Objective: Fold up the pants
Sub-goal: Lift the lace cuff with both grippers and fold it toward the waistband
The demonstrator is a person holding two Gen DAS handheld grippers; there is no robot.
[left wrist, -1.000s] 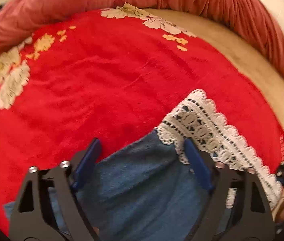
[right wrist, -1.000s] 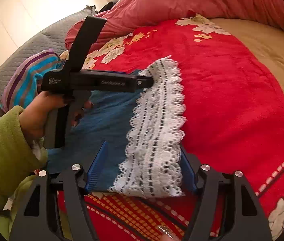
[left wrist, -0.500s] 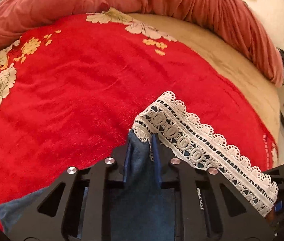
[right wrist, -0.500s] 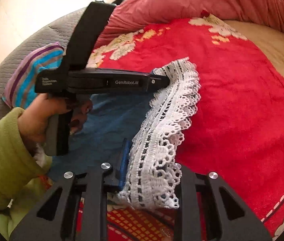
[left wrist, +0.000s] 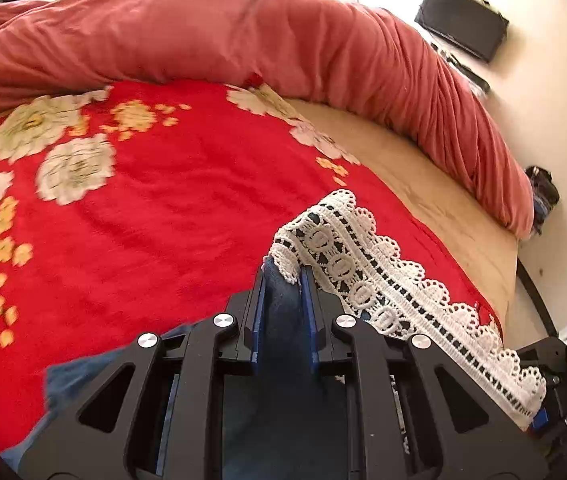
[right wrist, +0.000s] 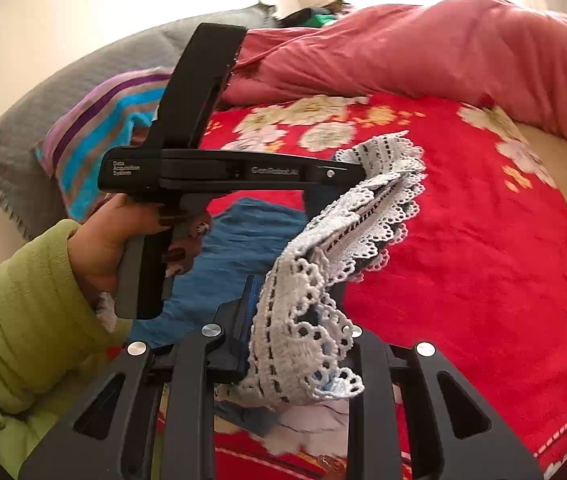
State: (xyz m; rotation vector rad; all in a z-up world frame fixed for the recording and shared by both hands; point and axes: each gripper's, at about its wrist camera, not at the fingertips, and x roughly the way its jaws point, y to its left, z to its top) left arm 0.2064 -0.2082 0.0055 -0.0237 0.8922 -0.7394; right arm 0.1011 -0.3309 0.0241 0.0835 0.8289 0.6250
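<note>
The pants are blue fabric (left wrist: 283, 320) with a wide white lace hem (left wrist: 367, 276). My left gripper (left wrist: 283, 284) is shut on the hem's far corner, blue cloth pinched between its blue pads. My right gripper (right wrist: 295, 320) is shut on the near corner of the lace hem (right wrist: 303, 336), which bunches over its fingers. The hem hangs stretched between both grippers, lifted above the red floral blanket (right wrist: 483, 260). The left gripper's body (right wrist: 227, 172) and the hand holding it show in the right wrist view. The blue fabric (right wrist: 235, 248) trails down to the blanket.
A pink duvet (left wrist: 283, 40) is heaped along the bed's far side. A striped pillow (right wrist: 103, 132) and a grey pillow (right wrist: 23, 136) lie at the left. A tan sheet (left wrist: 443, 200) borders the blanket. A black box (left wrist: 463, 20) sits on the floor beyond.
Both grippers went from open around the hem to shut on its corners. They have lifted the lace hem off the blanket, and both views now look higher across the bed.
</note>
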